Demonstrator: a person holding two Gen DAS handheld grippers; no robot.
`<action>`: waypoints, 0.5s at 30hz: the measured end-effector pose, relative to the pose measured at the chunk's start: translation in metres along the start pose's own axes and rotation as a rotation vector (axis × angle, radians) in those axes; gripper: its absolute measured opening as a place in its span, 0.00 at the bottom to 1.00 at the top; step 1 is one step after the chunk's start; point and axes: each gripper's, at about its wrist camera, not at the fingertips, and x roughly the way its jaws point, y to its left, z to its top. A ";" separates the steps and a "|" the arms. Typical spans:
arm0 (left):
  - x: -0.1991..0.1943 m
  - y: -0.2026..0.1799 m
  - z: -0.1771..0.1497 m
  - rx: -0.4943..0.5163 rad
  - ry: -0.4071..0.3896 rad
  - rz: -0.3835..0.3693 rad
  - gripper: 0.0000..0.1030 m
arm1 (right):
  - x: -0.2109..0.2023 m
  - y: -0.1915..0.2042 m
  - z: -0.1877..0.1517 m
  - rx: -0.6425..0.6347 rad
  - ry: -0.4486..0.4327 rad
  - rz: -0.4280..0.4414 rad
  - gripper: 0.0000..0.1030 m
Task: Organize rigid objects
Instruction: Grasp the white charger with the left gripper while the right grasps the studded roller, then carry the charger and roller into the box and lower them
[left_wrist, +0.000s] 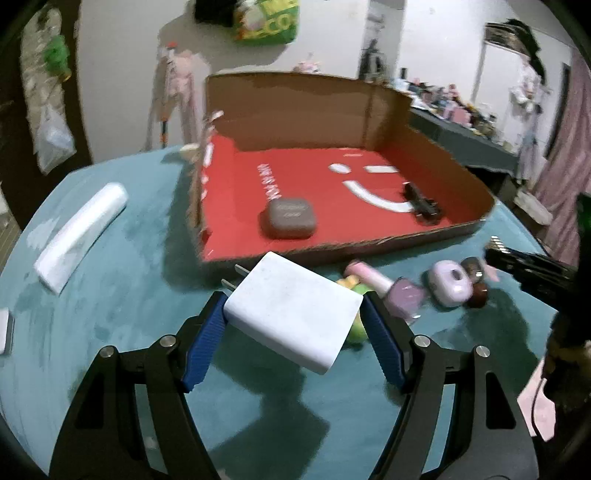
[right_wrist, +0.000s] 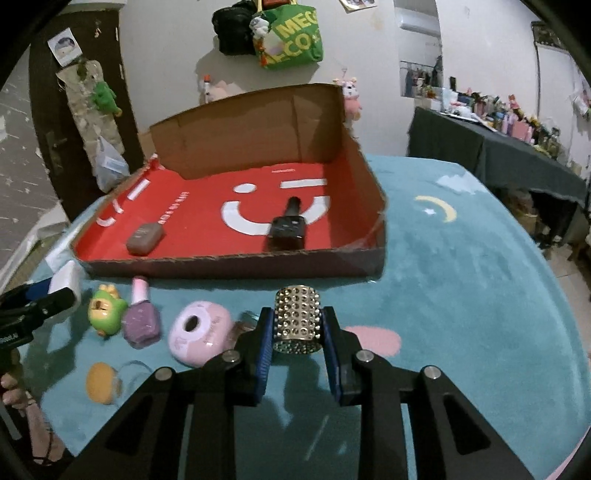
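Teal plush covers the table, with open room at 3 o'clock of the cardboard box, whose red floor holds a grey case and a black bottle. Its low front wall is the edge to clear. The left claw clenches a white charger; the right claw grips a studded cylinder. Both look mid-pickup; the next move probably calls for lifting over that wall, past the pink tape dispenser and nail polish.
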 end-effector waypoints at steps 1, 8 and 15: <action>0.000 -0.003 0.005 0.022 -0.003 -0.018 0.70 | 0.000 0.002 0.003 -0.008 -0.004 0.025 0.27; 0.010 -0.023 0.047 0.158 -0.011 -0.157 0.70 | 0.010 0.022 0.041 -0.086 -0.004 0.129 0.27; 0.052 -0.038 0.088 0.289 0.046 -0.250 0.70 | 0.048 0.039 0.075 -0.160 0.065 0.175 0.27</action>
